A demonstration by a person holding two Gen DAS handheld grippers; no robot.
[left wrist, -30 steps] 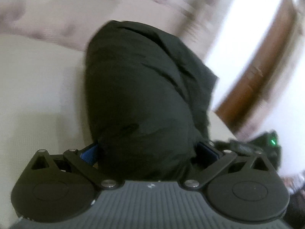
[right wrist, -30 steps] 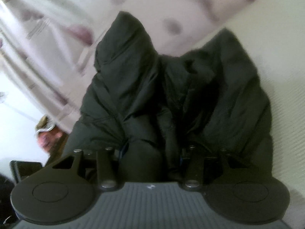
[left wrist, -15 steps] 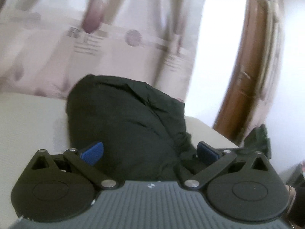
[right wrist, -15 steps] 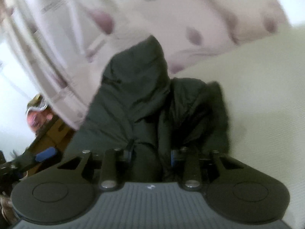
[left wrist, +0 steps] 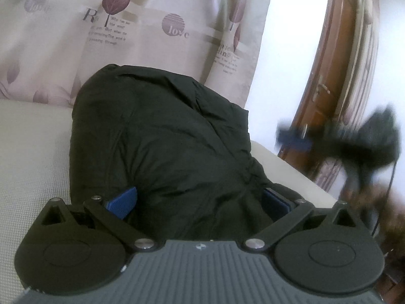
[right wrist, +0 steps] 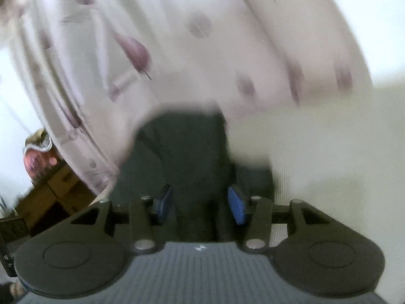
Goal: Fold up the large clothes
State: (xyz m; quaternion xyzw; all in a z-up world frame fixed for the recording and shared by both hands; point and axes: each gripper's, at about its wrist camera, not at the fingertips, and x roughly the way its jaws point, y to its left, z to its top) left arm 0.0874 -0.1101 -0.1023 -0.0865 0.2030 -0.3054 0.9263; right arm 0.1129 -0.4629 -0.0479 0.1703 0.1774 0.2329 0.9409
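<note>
A black puffy jacket (left wrist: 164, 139) lies bunched on a cream mattress (left wrist: 33, 147). My left gripper (left wrist: 201, 192) is low at its near end. Its blue pads stand wide apart, the padded cloth fills the gap from pad to pad, and creases gather at the right pad. In the right wrist view the picture is blurred. The jaws of my right gripper (right wrist: 200, 192) are opening, and the jacket (right wrist: 184, 147) shows between the pads with a thin gap on each side. The left wrist view shows the right gripper (left wrist: 298, 139) as a dark blur raised off to the right, apart from the jacket.
A pale curtain (left wrist: 152, 25) printed with purple leaves hangs behind the mattress (right wrist: 329, 164). A brown wooden door (left wrist: 329, 76) stands at the right past the mattress edge. Brown boxes (right wrist: 50, 190) and a pink object (right wrist: 35, 159) sit beyond the mattress edge on the left of the right wrist view.
My right gripper has risen and rolled, and its view swung from the jacket up to the curtain. Its jaws pinched the cloth, then widened. My left gripper tilted up and still has the jacket between its pads.
</note>
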